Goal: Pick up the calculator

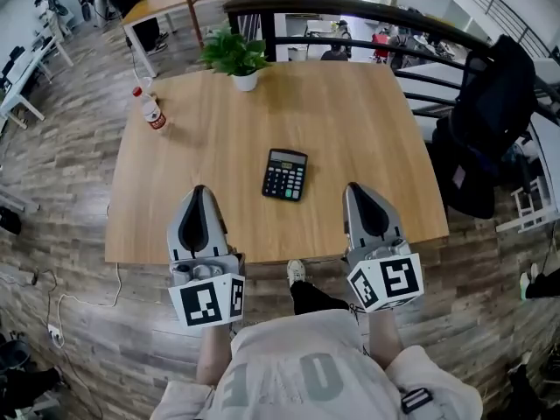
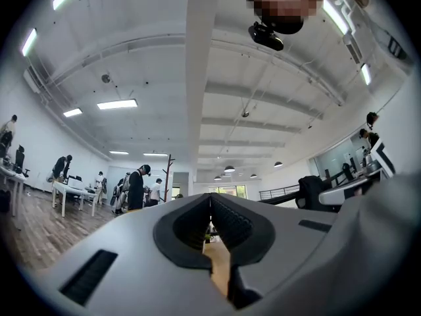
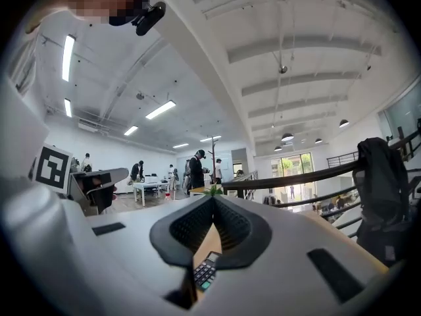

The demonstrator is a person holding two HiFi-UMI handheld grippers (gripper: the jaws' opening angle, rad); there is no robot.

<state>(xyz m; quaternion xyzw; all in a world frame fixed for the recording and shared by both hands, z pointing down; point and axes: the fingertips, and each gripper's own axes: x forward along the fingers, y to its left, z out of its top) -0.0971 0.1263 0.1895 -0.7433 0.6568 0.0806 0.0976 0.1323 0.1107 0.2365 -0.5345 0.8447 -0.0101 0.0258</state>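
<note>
Both claws are at the near edge of the tabletop (image 1: 350, 121), short of the calculator (image 1: 285, 174) and not touching it. The left claw (image 1: 199, 191) is to its near-left, the right claw (image 1: 354, 187) to its near-right.

Left claw: clenched, pads meeting at the tips, nothing between them. Right claw: same, clenched on nothing. Its own view shows the calculator through the gap below the pads, ahead and lower.

The calculator lies flat and face up, roughly mid-tabletop, slightly rotated, display end away from us. Nothing crowds it on any side.

Our read on handling:
- Light, rigid plastic shell with a low profile.
- Smooth case on smooth wood, so it will likely skate if nudged from one side.
- Keys and display are the weak spots, so pads stay off them.

We'd open one claw, come down over the calculator and pinch across its two long side edges near the middle so it doesn't tip. The edge is thin, so pads need to reach right down to the wood.

Beyond the calculator:
- Plastic bottle (image 1: 152, 110) far-left.
- Potted plant (image 1: 234, 55) at the back edge.
- Dark railing (image 1: 367, 11) behind that.
</note>
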